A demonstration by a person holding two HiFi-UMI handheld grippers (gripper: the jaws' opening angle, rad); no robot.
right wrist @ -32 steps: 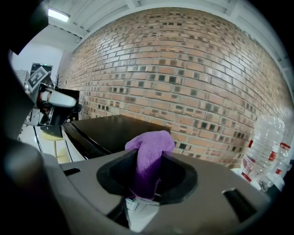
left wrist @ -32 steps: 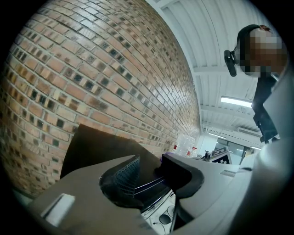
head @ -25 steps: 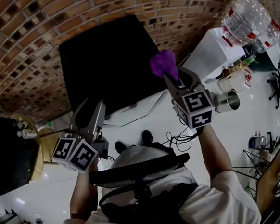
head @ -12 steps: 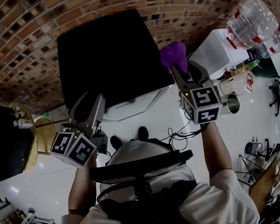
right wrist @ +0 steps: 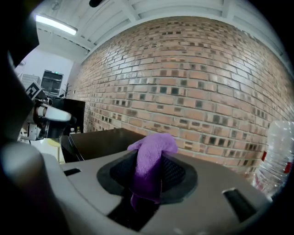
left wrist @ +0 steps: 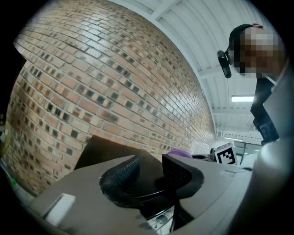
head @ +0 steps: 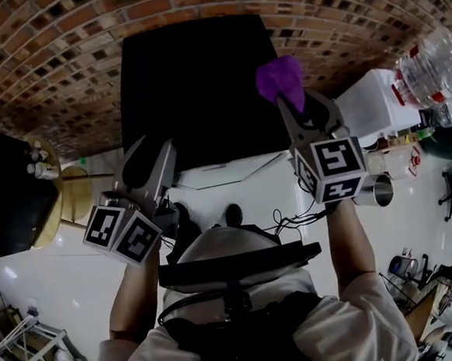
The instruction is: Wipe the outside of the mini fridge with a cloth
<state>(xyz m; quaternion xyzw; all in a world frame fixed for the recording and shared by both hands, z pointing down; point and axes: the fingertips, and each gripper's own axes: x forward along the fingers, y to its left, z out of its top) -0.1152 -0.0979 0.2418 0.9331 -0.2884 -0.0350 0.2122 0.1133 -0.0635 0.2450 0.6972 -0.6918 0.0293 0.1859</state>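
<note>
A black box-shaped mini fridge [head: 195, 85] stands against a red-brown brick wall [head: 45, 65], straight ahead of the person. The right hand-held gripper [head: 292, 104] is clamped on a bunched purple cloth [head: 280, 76]. The cloth sticks out past the jaw tips and, in the head view, lies over the fridge's right-hand edge. From this steep angle I cannot tell whether the cloth touches the fridge. The left hand-held gripper [head: 150, 154] is held near the fridge's lower left corner, jaws apart with nothing between them. Both grippers face the fridge across open air.

To the left of the fridge are a dark cabinet [head: 1, 193] and a round yellowish stand [head: 72, 200] carrying a few small bottles [head: 42, 168]. To the right are a white box-shaped cabinet [head: 376, 102] and large clear plastic water bottles with red caps [head: 431, 66]. Nearer the person stand a shiny metal cup [head: 376, 191] and a white jug-like container [head: 400, 160]. Black cables [head: 291, 221] lie on the white floor [head: 39, 284] below the right gripper.

By count there are one fridge, one cloth, two grippers each with one black-and-white marker cube [head: 330, 167], one metal cup and seemingly two water bottles, though the picture's edge cuts them off.
</note>
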